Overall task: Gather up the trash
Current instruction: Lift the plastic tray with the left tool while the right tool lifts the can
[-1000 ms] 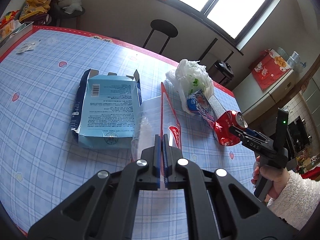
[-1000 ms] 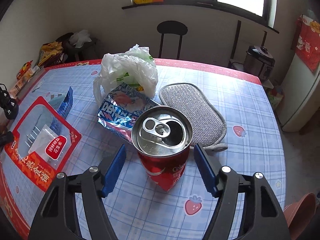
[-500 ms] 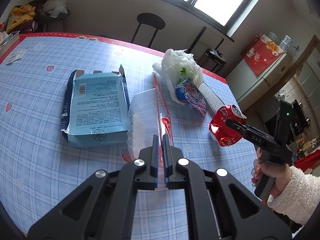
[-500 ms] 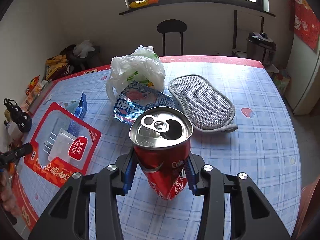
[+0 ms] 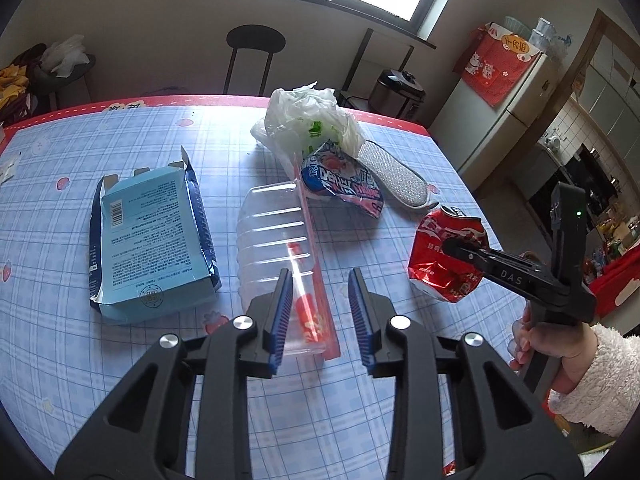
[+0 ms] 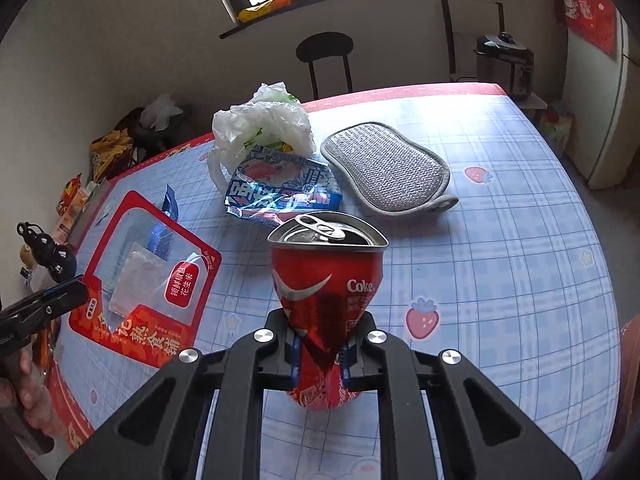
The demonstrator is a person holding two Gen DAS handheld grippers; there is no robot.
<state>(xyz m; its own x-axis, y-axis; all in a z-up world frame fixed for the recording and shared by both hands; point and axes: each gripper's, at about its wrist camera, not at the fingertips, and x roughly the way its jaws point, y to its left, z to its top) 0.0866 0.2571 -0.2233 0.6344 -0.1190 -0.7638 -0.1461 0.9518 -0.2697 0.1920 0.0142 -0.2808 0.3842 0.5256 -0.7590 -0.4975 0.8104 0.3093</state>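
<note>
My right gripper (image 6: 320,360) is shut on a crushed red cola can (image 6: 326,288) and holds it above the table; the can (image 5: 446,254) and gripper also show in the left wrist view. My left gripper (image 5: 318,300) is open around the near edge of a clear and red plastic food package (image 5: 280,236), which lies flat on the table (image 6: 132,272). A blue carton (image 5: 150,236) lies to the left of it. A blue snack wrapper (image 5: 340,178) and a white plastic bag (image 5: 308,120) lie further back.
A grey scouring pad (image 6: 386,168) lies right of the wrapper. The table has a blue checked cloth (image 5: 60,360) with a red edge. A black stool (image 5: 254,46) and a rice cooker (image 5: 396,88) stand beyond the far edge. A fridge (image 5: 504,96) stands at the right.
My left gripper has opened and let go of the plastic package, which now lies flat. My right gripper has closed on the can, crushed it and lifted it.
</note>
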